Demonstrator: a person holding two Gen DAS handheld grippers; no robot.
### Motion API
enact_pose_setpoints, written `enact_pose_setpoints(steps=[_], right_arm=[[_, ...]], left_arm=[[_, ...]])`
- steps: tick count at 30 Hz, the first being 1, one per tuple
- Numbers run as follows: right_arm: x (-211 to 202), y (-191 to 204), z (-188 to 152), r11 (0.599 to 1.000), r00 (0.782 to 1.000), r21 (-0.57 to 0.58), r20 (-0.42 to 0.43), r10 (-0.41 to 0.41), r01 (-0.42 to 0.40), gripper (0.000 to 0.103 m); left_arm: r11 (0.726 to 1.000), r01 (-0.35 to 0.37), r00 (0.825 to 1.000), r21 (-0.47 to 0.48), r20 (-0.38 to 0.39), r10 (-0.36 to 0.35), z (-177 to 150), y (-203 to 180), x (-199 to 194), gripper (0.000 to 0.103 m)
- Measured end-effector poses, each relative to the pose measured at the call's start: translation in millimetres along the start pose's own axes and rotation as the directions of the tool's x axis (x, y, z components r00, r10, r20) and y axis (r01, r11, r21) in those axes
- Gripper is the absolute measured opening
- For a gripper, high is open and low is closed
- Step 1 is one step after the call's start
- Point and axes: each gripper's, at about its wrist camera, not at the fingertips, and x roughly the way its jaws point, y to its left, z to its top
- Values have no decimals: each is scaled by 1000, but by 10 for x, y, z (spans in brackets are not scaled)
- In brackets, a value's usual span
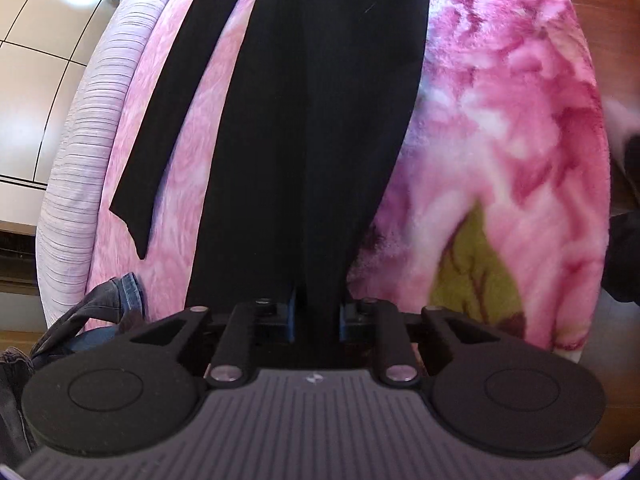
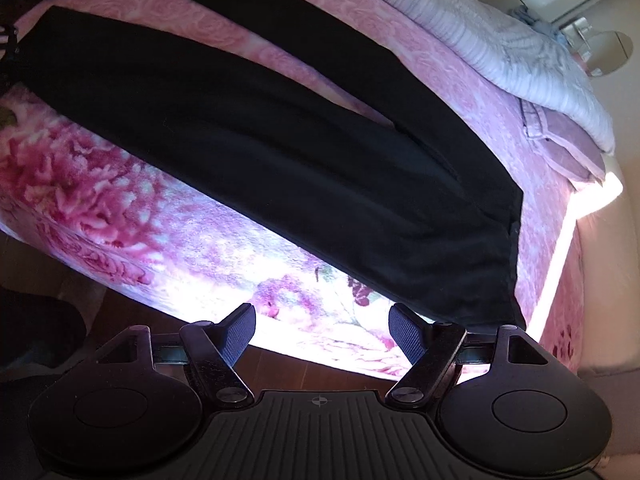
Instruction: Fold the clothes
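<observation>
Black trousers [image 1: 320, 120] lie stretched over a pink flowered blanket [image 1: 500, 140] on a bed, one leg running straight toward me and the other [image 1: 172, 120] splayed off to the left. My left gripper [image 1: 318, 316] is shut on the near end of the middle leg, and the cloth passes between its blue pads. In the right wrist view the trousers [image 2: 280, 160] cross the bed diagonally, with the waist end [image 2: 492, 264] at the lower right. My right gripper [image 2: 322, 320] stands open over the blanket's near edge, left of that waist end, with nothing between its fingers.
A striped lilac quilt [image 1: 80, 140] runs along the bed's far side, and denim clothing [image 1: 116, 296] is heaped at its corner. Another folded garment [image 2: 560, 144] rests by the quilt [image 2: 480, 32]. Wooden floor [image 2: 280, 364] shows below the bed edge, and pale tiles [image 1: 36, 80] beyond.
</observation>
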Motion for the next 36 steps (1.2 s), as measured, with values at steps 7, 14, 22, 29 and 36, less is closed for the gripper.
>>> enact_pose_setpoints(steps=[7, 14, 22, 29, 36], right_arm=[[636, -322, -379, 974, 997, -215, 9, -77, 77, 77], [1544, -1441, -996, 905, 978, -375, 34, -205, 203, 77], [2527, -2304, -1658, 772, 970, -588, 173, -169, 240, 75], [2750, -2682, -2047, 699, 934, -635, 327, -143, 329, 67], [3166, -3318, -2205, 681, 931, -635, 248, -267, 364, 51]], left_arm=[[999, 8, 998, -32, -65, -10, 92, -1, 41, 8], [993, -16, 986, -118, -167, -4, 223, 15, 106, 8], [982, -71, 932, -176, -361, 2, 499, 42, 312, 7], [981, -77, 892, -178, -453, -12, 619, 68, 411, 7], [986, -84, 860, -145, -511, -2, 694, 45, 442, 7]])
